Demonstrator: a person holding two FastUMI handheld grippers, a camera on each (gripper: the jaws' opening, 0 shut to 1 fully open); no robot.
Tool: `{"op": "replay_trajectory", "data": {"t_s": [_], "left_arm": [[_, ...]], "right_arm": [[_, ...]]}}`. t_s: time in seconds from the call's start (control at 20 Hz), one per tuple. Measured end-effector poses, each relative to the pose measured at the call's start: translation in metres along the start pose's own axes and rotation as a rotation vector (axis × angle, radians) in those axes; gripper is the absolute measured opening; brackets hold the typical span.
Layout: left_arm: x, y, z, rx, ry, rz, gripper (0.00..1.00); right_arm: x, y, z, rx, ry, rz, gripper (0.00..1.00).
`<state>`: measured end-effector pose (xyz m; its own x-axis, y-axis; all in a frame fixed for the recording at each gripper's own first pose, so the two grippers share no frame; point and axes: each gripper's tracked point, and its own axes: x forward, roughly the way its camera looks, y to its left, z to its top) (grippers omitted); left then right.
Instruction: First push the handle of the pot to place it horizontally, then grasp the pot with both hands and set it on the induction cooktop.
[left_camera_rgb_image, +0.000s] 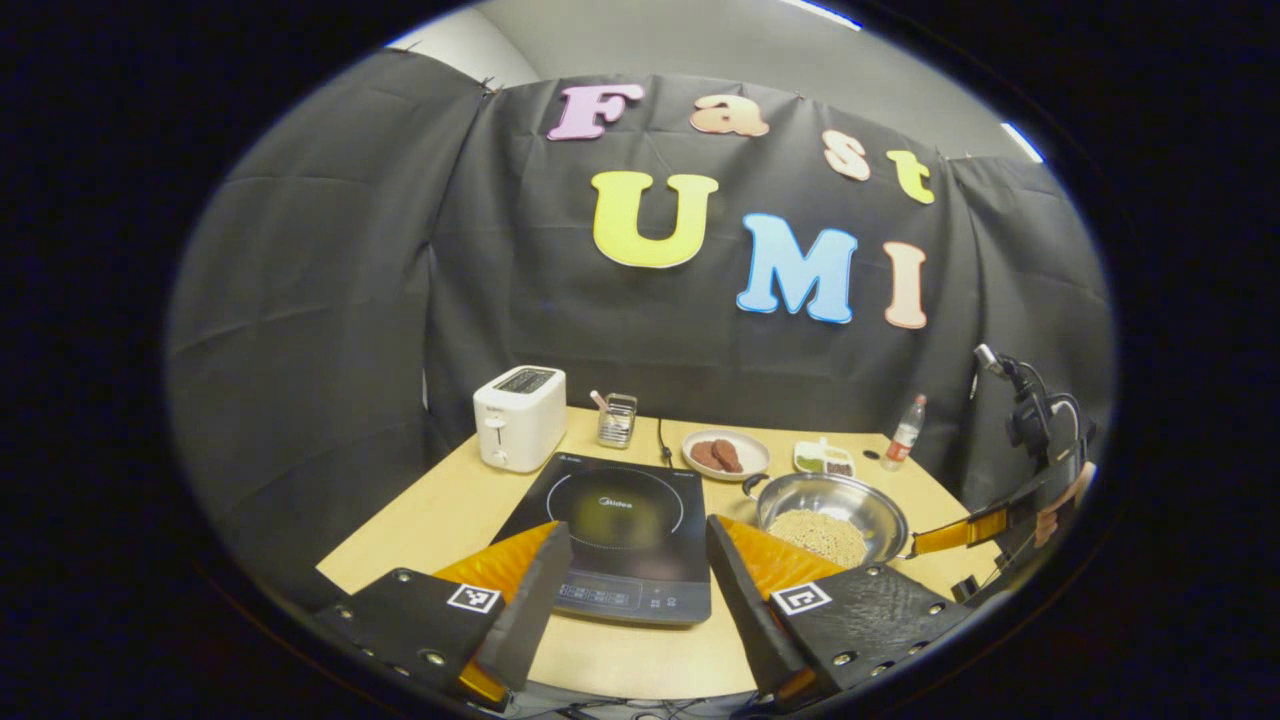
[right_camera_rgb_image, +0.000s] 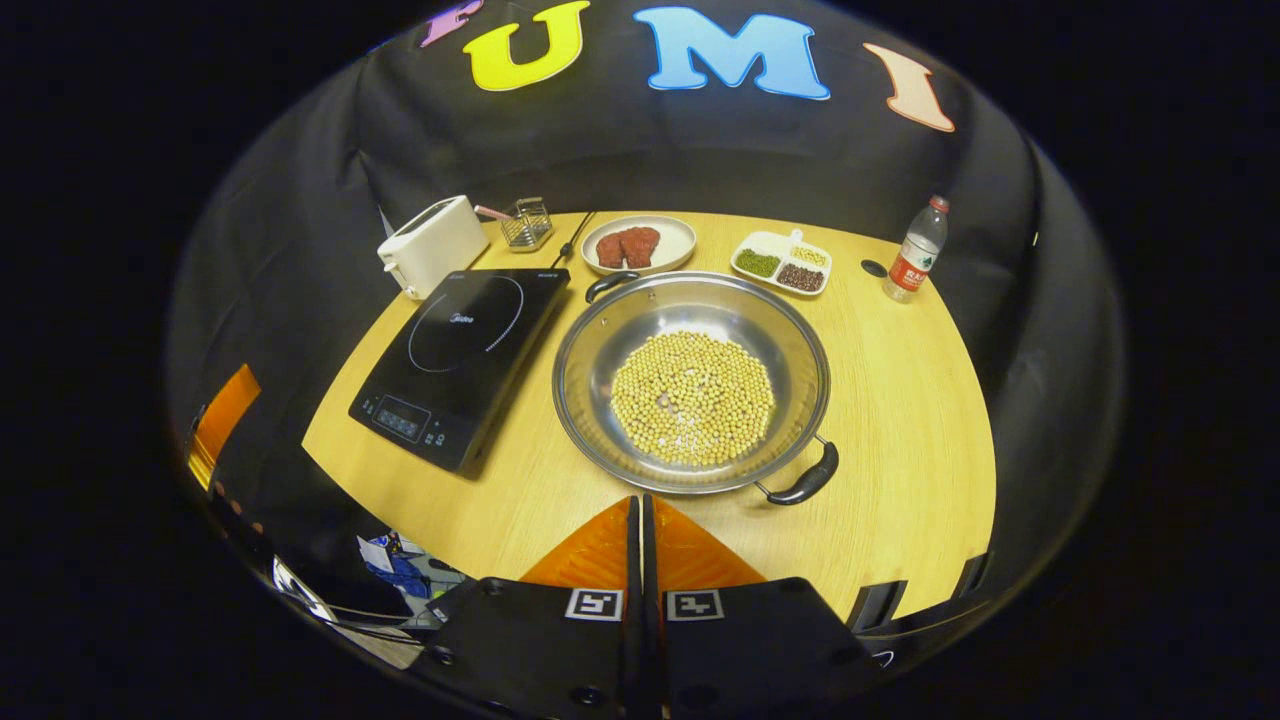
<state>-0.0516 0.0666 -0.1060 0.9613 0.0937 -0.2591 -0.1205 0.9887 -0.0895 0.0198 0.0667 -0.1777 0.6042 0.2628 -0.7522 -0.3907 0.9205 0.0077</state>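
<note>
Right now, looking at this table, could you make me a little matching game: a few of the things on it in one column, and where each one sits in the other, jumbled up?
Things:
1. pot
2. toaster
3. water bottle
4. plate of meat

Places:
A. far right of the table, near the black cloth
B. beside the induction cooktop, holding yellow beans
C. far left corner, behind the cooktop
D. at the back, just beyond the pot's far handle

Right pairs: 1-B, 2-C, 3-A, 4-D
</note>
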Motion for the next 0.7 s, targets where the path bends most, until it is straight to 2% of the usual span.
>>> {"op": "replay_trajectory", "data": {"t_s": [0.05, 0.1, 0.25, 0.35, 0.4, 0.55, 0.6, 0.7], "left_arm": [[-0.001, -0.002, 0.0, 0.006, 0.003, -0.006, 0.82], [0.0, -0.004, -0.001, 0.011, 0.007, -0.01, 0.8], [0.006, -0.008, 0.001, 0.025, 0.015, -0.007, 0.8], [0.009, -0.011, 0.002, 0.03, 0.026, 0.009, 0.8], [0.009, -0.011, 0.003, 0.028, 0.027, 0.021, 0.8], [0.009, -0.021, 0.01, 0.016, 0.024, 0.035, 0.8], [0.012, -0.022, 0.008, 0.02, 0.027, 0.047, 0.83], [0.017, -0.025, 0.009, 0.021, 0.036, 0.07, 0.8]], "right_arm": [[0.004, -0.003, -0.004, 0.006, 0.019, 0.001, 0.02], [0.007, -0.005, -0.008, 0.02, 0.031, 0.006, 0.0], [0.023, -0.021, -0.013, 0.059, 0.061, -0.011, 0.02], [0.036, -0.036, -0.016, 0.085, 0.09, -0.029, 0.0], [0.043, -0.04, -0.015, 0.098, 0.098, -0.029, 0.02], [0.059, -0.058, -0.019, 0.087, 0.138, -0.038, 0.0], [0.064, -0.061, -0.023, 0.077, 0.157, -0.036, 0.02], [0.073, -0.067, -0.029, 0.045, 0.193, -0.037, 0.02]]}}
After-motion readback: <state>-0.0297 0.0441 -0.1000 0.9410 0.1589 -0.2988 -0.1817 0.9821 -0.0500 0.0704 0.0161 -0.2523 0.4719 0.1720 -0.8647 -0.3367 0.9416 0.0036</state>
